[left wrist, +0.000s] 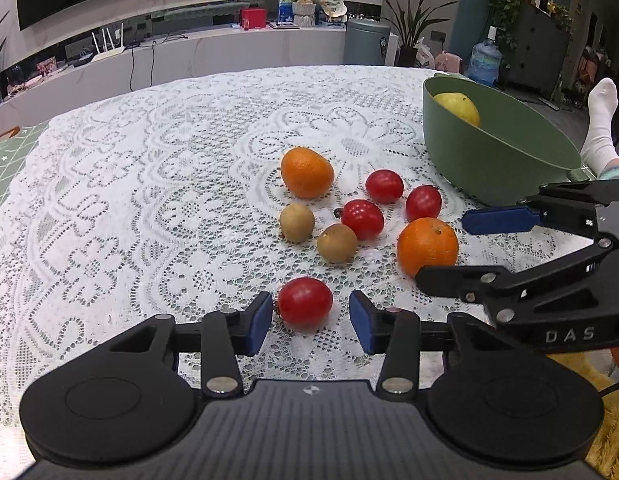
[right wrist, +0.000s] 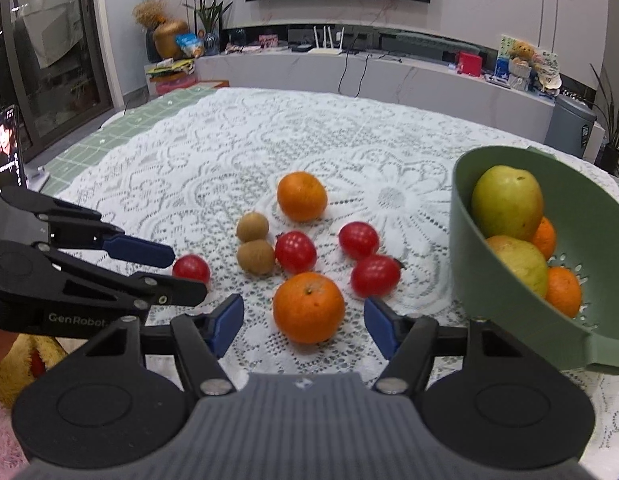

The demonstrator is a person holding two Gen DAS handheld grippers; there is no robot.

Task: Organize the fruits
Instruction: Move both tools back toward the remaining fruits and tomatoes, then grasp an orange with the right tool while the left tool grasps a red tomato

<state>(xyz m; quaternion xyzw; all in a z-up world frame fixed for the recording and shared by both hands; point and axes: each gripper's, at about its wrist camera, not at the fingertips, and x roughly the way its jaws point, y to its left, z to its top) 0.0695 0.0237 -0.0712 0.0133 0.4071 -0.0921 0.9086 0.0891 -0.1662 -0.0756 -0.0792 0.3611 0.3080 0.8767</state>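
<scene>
My left gripper (left wrist: 311, 320) is open, its blue pads on either side of a red tomato (left wrist: 305, 302) on the lace cloth; the left pad is close to it. My right gripper (right wrist: 301, 320) is open around the near orange (right wrist: 308, 307), not touching it. That orange also shows in the left wrist view (left wrist: 427, 246). A second orange (left wrist: 307, 172), two brown kiwis (left wrist: 297, 222) (left wrist: 336, 242) and three more red tomatoes (left wrist: 384, 186) (left wrist: 362, 219) (left wrist: 423, 202) lie between. The green colander bowl (right wrist: 469, 272) holds apples and oranges.
The bowl stands at the table's right side (left wrist: 493, 164). A phone (right wrist: 7, 148) stands at the table's left edge. The lace tablecloth (left wrist: 149, 184) covers the round table. A socked foot (left wrist: 599, 120) shows beyond the bowl.
</scene>
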